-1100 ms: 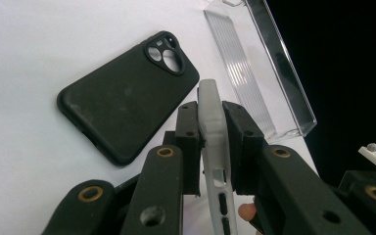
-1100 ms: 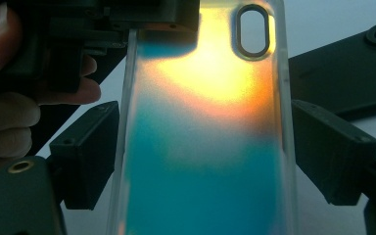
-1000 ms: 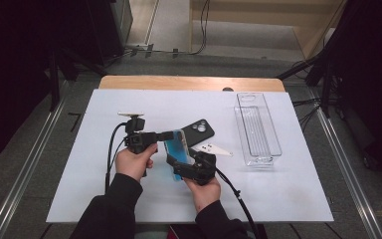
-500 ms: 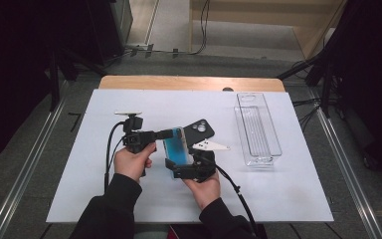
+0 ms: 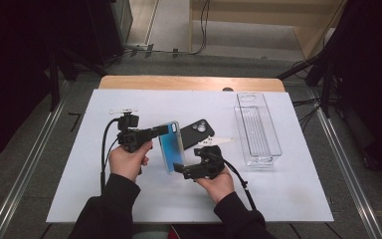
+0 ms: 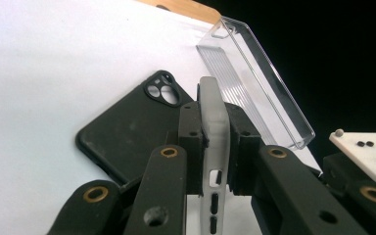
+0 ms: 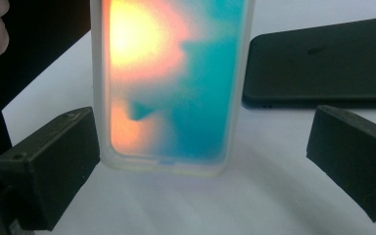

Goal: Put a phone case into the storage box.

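Translucent plastic with a teal-and-orange wash, the soft phone case [image 5: 171,147] stands off the white table sheet [image 5: 79,164], pinched across its thin edge by the left gripper [image 5: 161,130]. In the left gripper view the two black pads are pressed flat against both faces of the case rim [image 6: 214,132], with the port cut-outs showing just below the grip. The right gripper [image 5: 181,169] sits near the case's lower end with its jaws spread wide, having just been opening; in the right gripper view the case's rounded bottom edge [image 7: 169,98] hangs between the two pads, clear of each, with a wider gap on the right-hand pad than on the other.

Just behind the held case lies a matte black phone case with a camera cut-out [image 5: 196,133], flat on the sheet and close to the coloured one. Farther right, apart from both, a clear ribbed rectangular plastic tray [image 5: 257,128] lies lengthwise near the sheet's right margin. Bare sheet opens to the left of the left hand and along the near edge.
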A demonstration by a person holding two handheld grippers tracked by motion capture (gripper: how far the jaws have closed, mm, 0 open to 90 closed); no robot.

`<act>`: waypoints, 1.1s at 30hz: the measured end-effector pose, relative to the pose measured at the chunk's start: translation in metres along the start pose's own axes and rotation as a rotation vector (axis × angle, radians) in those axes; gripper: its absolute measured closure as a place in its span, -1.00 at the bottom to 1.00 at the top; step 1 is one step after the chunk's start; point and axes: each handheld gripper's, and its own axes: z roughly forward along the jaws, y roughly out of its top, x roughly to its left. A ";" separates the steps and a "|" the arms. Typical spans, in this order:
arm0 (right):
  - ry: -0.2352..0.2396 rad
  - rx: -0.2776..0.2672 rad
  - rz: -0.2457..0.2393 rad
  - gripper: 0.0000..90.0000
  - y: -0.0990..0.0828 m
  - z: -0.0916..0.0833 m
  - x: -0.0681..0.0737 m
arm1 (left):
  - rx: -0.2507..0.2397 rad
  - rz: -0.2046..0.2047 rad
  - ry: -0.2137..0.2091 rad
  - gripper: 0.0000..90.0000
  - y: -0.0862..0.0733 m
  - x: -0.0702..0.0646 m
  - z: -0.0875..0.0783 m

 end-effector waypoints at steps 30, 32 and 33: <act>0.080 0.166 -0.232 -1.00 0.013 -0.024 -0.007 | -0.087 0.230 0.001 0.80 -0.022 -0.001 -0.005; 0.078 0.164 -0.234 -1.00 0.014 -0.024 -0.007 | -0.109 0.253 0.008 0.80 -0.025 -0.003 -0.005; 0.078 0.162 -0.231 -1.00 0.014 -0.025 -0.006 | -0.118 0.253 0.010 0.80 -0.027 -0.003 -0.005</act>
